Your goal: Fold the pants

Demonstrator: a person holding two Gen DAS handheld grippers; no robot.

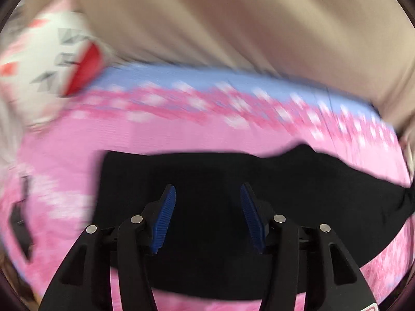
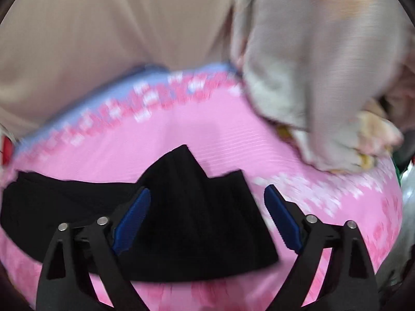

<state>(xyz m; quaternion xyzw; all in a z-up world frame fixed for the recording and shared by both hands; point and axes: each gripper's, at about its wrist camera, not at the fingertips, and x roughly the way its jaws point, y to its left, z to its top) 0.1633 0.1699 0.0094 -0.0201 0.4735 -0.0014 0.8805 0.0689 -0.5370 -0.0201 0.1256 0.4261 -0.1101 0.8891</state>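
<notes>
Black pants (image 1: pixel 298 194) lie flat on a pink patterned sheet (image 1: pixel 181 134), stretched left to right. My left gripper (image 1: pixel 207 194) is open and empty above one end of the pants, blue pads (image 1: pixel 166 215) apart. In the right wrist view the pants (image 2: pixel 194 220) show a bunched, peaked end. My right gripper (image 2: pixel 207 199) is open and empty above that end. Its left pad (image 2: pixel 135 217) is over the black cloth and its right pad (image 2: pixel 280 215) is over the pink sheet (image 2: pixel 181 134). Both views are motion-blurred.
A beige curtain (image 1: pixel 220 20) hangs behind the sheet's far blue edge. A white pillow with red and grey shapes (image 1: pixel 52 59) sits at the far left. A crumpled grey-white bundle of cloth (image 2: pixel 324 77) lies on the sheet at the far right.
</notes>
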